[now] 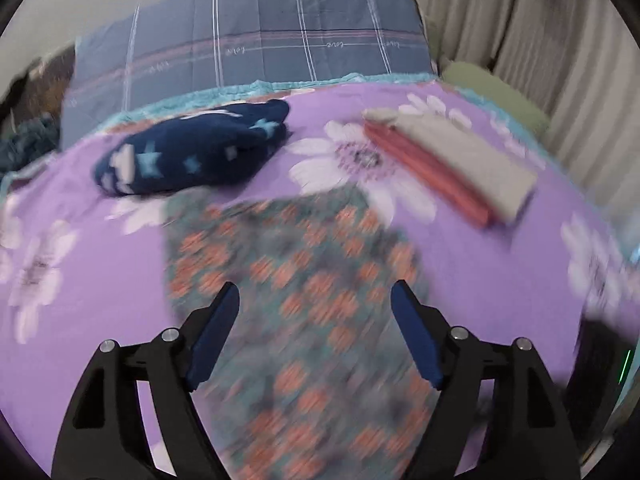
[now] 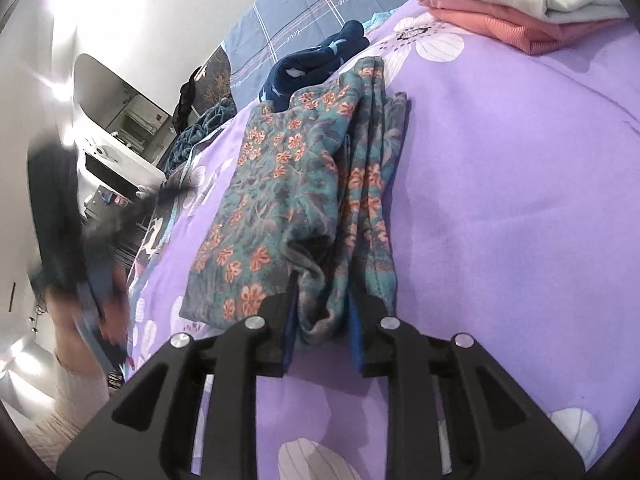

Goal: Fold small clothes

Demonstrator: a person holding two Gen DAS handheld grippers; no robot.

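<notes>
**One flowery cloth on the bed, pinched by one gripper**

There is one flowery cloth (image 2: 296, 184), teal with orange flowers. In the right wrist view it lies in the middle of the frame on the purple sheet (image 2: 500, 200), partly folded. The right gripper (image 2: 322, 312) is pinching a bunched end of it at the bottom middle. The cloth fills the gap between the two blue pads.

In the left wrist view the same cloth (image 1: 304, 280) is blurry and fills the lower middle. The left gripper (image 1: 316, 300) is spread wide above it, with nothing between its two fingers.

There are two folded things in one stack at the upper right: a gray one (image 1: 464, 156) on top of a pink one (image 1: 424, 168). There is one dark blue bundle (image 1: 192, 152) with pale stars at the upper left, well apart from the stack.

One blue checked quilt (image 1: 256, 40) lies at the top of the frame. The word "love" is on it three times that I can read.
</notes>
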